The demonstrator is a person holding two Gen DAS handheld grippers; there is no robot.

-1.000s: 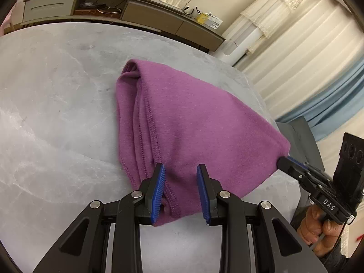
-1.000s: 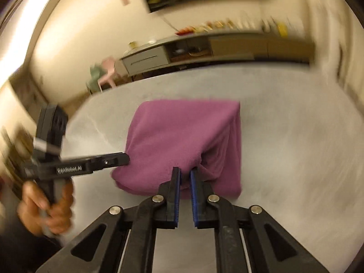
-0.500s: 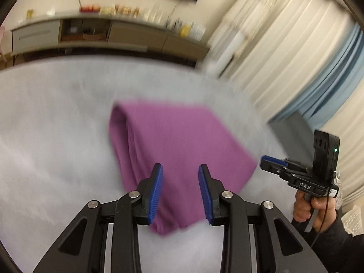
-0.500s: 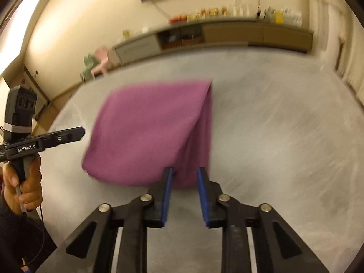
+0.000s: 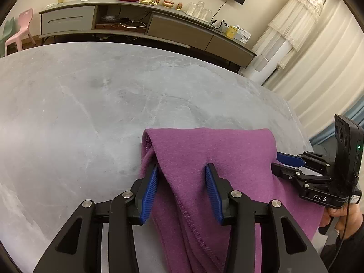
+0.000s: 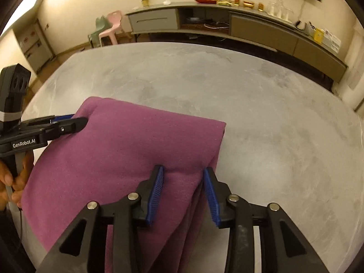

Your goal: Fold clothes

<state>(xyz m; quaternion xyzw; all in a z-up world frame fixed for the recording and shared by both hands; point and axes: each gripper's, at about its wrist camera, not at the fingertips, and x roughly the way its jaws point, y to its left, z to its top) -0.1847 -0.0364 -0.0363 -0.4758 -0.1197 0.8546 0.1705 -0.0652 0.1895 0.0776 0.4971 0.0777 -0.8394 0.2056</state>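
The folded purple fleece garment (image 5: 204, 159) is lying on the grey marble-look round table (image 5: 79, 104), at the 6 o'clock part of the top, close to the near rim. It is showing a smooth upper layer with a rounded far fold, and at its left side several stacked layers with a stitched hem are running toward 6 o'clock in the left wrist view. In the right wrist view the same garment (image 6: 118, 150) is showing its stacked edges at the right side.

The left gripper (image 5: 182, 182) is standing half open over the left corner of the cloth; its blue ribbed pads (image 5: 149, 191) are apart, with cloth between them, and they are not pinching it. The right gripper (image 6: 183, 182) is also half open over the right corner, one pad (image 6: 210, 193) just beside the layered edge.

From 9 over 12 to 3 o'clock the table is lying bare and wide. Beyond its far rim a long grey sideboard (image 5: 141, 20) is standing at 12 o'clock.

Compared with one second ago, both pairs of jaws have just been opening, the right one from almost closed. The garment is now filling the lower part of both views, its far fold running level across.
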